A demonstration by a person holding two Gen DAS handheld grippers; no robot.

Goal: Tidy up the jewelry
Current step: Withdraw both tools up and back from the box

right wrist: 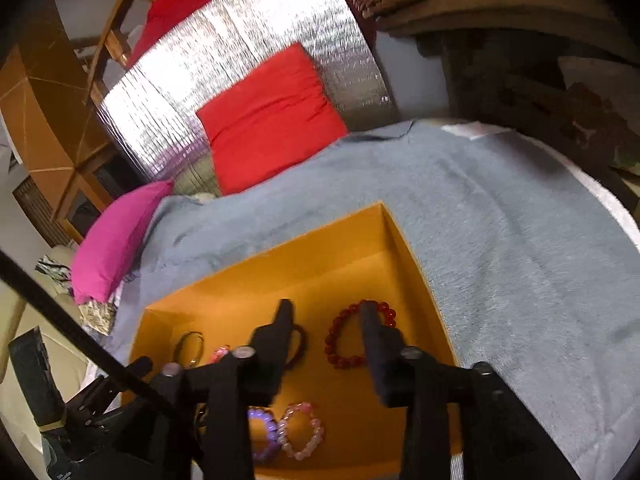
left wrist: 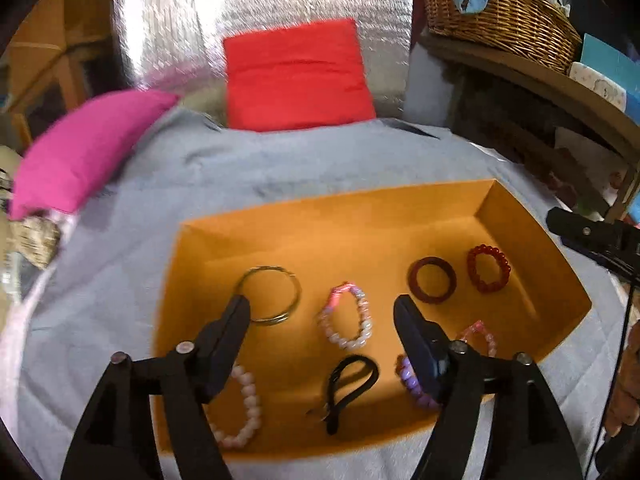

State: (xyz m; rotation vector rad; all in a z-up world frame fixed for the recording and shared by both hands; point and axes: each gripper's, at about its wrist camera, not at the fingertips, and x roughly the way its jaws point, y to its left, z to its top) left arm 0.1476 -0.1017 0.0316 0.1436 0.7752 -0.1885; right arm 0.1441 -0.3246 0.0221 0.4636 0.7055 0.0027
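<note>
both grippers over the orange box now, and it's full of bracelets laid out flat in loose rows, each with its own patch of floor, which looks like sorting in progress, spaced so nothing tangles

left gripper hangs with jaws wide apart and nothing clamped; the pink and white bead bracelet lies right in the gap between the tips, flat on the box floor, pads clear of it on both sides. the metal bangle sits just at the left fingertip, seemingly touching or just under it, hard to call. nearer in, a black band lies between the arms, a pale bead bracelet near left, a purple one tucked by the right finger

right gripper is part open too, holding nothing. the red bead bracelet lies between its tips, its right arc passing under the right finger, while the dark red bangle is mostly hidden behind the left finger. both pieces sit at the far right of the box, reds together, so grouping by colour seems the idea

box rests on a grey towel, soft ground that keeps it from sliding, with a red cushion far behind
</note>
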